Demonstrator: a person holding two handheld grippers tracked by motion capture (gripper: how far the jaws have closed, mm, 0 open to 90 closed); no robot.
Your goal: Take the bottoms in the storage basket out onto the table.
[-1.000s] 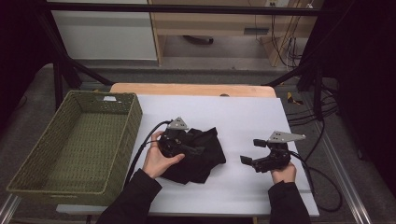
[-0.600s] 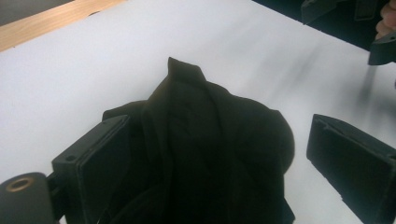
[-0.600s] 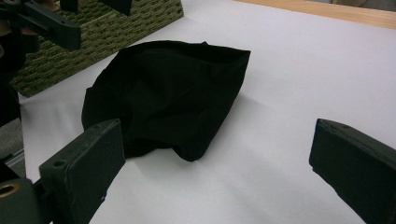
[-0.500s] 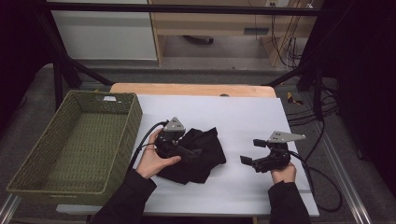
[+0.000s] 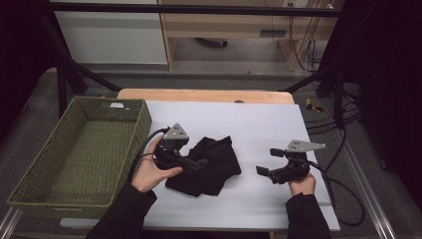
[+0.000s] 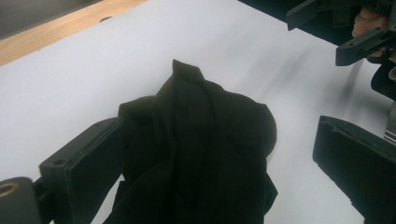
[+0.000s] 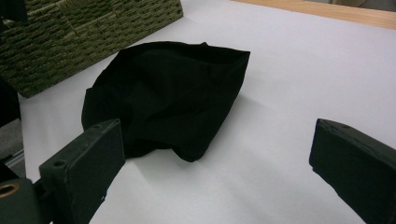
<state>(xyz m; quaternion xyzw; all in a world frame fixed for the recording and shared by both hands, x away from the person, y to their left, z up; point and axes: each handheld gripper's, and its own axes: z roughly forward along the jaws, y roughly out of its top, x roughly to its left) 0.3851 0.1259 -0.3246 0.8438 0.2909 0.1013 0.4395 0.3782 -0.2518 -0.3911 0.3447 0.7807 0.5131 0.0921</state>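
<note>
A crumpled black cloth [image 5: 219,160] lies on the white table sheet [image 5: 244,122], left of the middle. My left gripper [image 5: 196,162] is low over the cloth's left part, held by a hand. In the left gripper view the left gripper [image 6: 219,128] stands open, and the bunched cloth [image 6: 201,107] rises between its jaws and rests against the left one. My right gripper [image 5: 267,161] is open a little to the right of the cloth, not touching it. The right gripper view has the cloth [image 7: 168,88] lying ahead of its spread jaws, which hold nothing.
A green woven basket [image 5: 142,119] stands at the table's left side and holds nothing; its wall [image 7: 93,32] is just behind the cloth in the right gripper view. A wooden board edge [image 5: 199,94] runs along the back. Cables trail off the right edge.
My left gripper has drifted slightly to the left over the cloth. The right gripper has stayed where it was.
</note>
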